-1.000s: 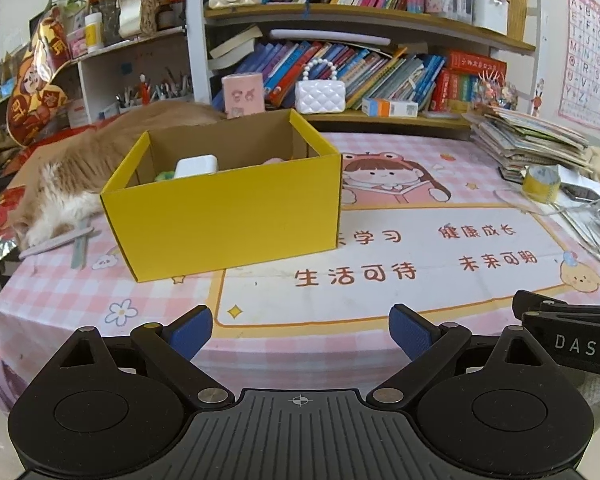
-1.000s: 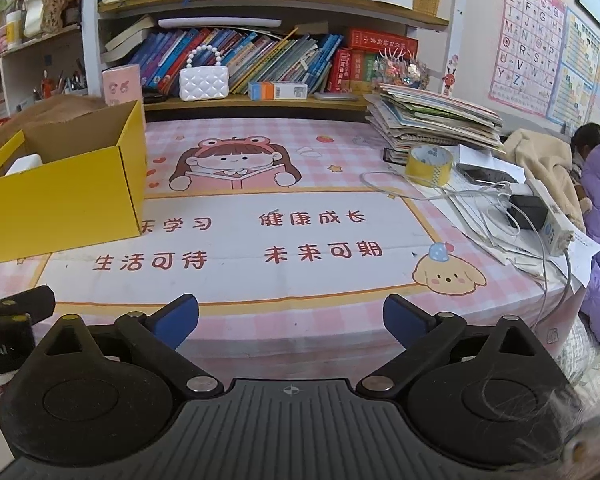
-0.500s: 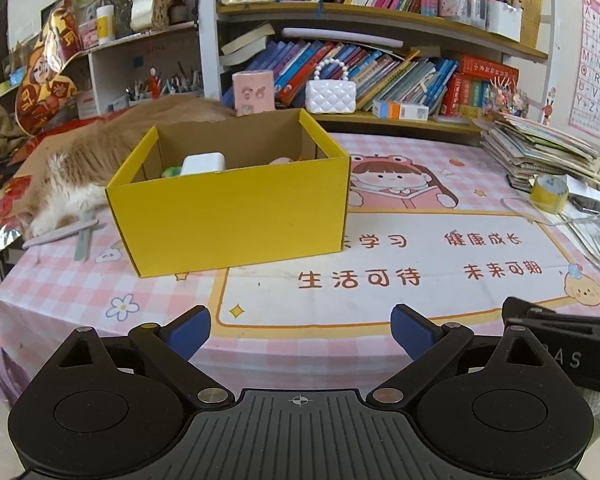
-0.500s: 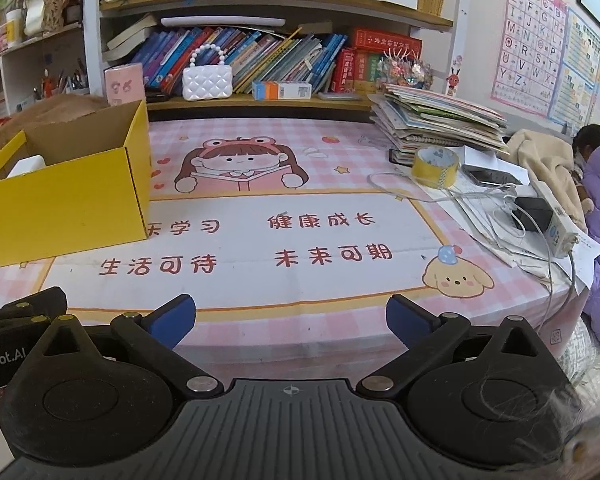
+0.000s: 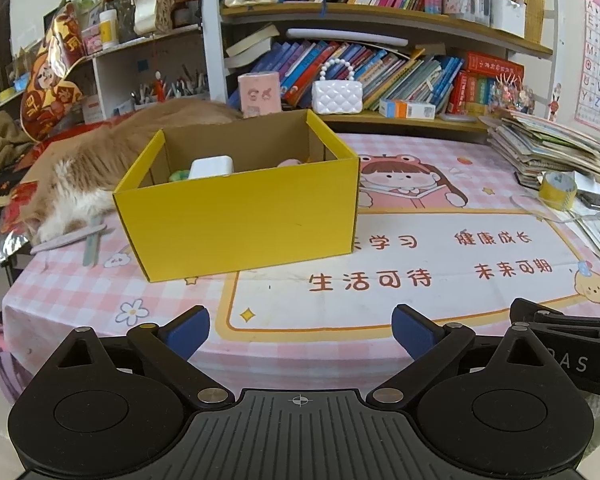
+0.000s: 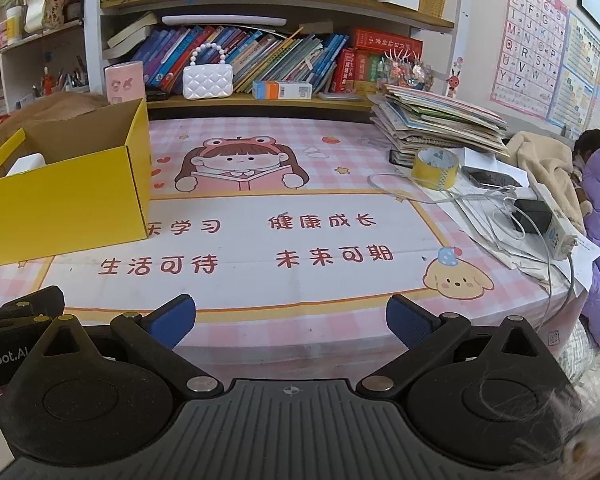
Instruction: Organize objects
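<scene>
left claw (image 5: 300, 330) spread, empty | right claw (image 6: 291, 318) spread, empty | yellow box (image 5: 240, 216) ahead-left, nearer left claw

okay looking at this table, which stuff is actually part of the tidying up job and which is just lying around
Part of the job:
- yellow box, open, already holding a white item and other small things
- left gripper and right gripper, both open and empty

Probably just lying about:
- tape roll
- stack of books
- cables
- white purse on the shelf
- cat beside the box
</scene>
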